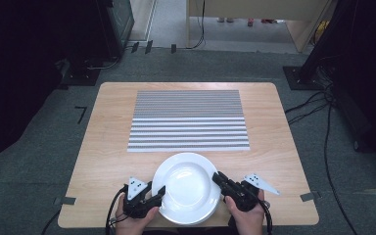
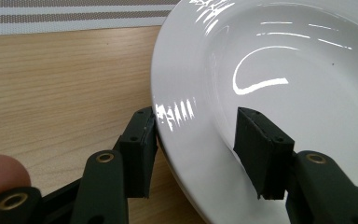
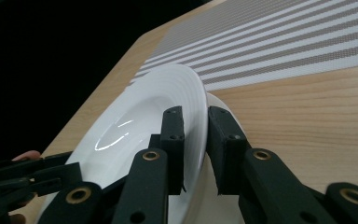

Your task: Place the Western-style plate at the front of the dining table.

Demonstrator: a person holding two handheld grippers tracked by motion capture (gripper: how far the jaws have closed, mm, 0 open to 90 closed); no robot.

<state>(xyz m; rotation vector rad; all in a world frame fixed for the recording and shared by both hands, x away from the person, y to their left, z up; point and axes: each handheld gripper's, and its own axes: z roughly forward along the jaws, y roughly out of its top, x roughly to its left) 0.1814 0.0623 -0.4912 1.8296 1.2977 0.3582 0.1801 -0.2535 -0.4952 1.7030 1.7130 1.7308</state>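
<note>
plate (image 1: 186,186) rim between jaws of left gripper (image 1: 152,195) and right gripper (image 1: 219,180)

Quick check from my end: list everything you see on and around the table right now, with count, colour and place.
Round white ceramic plate: one, white, near edge of table, between both tongs.
Striped woven placemat: one, grey and white, table centre, beyond the plate.
Light wooden table: one, pale wood, on grey carpet.
Cables: several, black, floor at right.
Left tongs: one, black, jaws astride the plate's rim with a gap.
Right tongs: one, black, jaws closed on the plate's rim.
Hands: two, bottom edge.
</note>
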